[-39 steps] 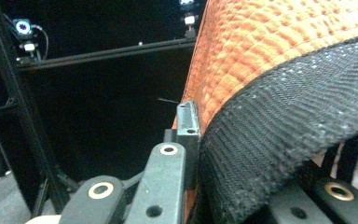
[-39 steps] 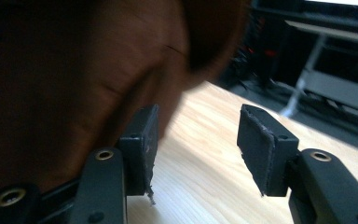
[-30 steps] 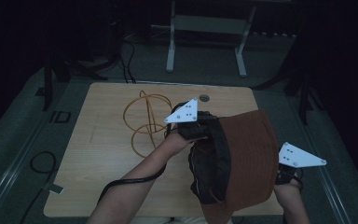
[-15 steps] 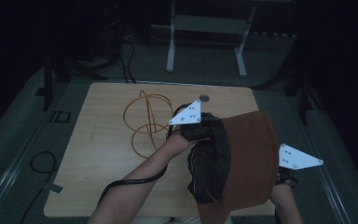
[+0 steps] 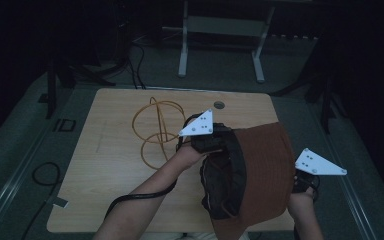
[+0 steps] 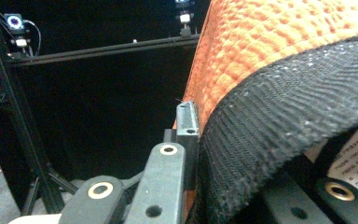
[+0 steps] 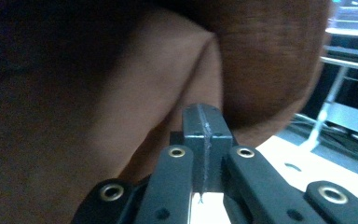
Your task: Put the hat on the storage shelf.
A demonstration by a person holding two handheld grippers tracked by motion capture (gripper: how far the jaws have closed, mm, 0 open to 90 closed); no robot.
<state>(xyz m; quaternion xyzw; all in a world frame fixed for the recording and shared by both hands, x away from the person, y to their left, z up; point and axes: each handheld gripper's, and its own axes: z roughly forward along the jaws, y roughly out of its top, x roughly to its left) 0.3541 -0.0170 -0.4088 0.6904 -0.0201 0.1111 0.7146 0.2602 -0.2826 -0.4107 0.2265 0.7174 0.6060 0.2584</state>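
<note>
A brown bucket hat (image 5: 265, 170) with a dark lining and black inner band (image 6: 284, 121) is held above the right half of the table, opening turned left. My left gripper (image 5: 207, 142) is shut on its rim at the upper left; the band lies between the jaws in the left gripper view (image 6: 200, 121). My right gripper (image 5: 305, 182) is at the hat's right edge. In the right gripper view its jaws (image 7: 203, 116) are pressed together where a fold of the brown fabric (image 7: 121, 116) meets them.
A gold wire frame of hoops (image 5: 155, 130) stands on the wooden table (image 5: 105, 180), just left of my left gripper. A black cable (image 5: 140, 197) trails off the front edge. A round hole (image 5: 219, 105) is near the back edge. A metal stand (image 5: 220, 30) is beyond the table.
Both grippers and the hat have barely shifted; the grips are the same.
</note>
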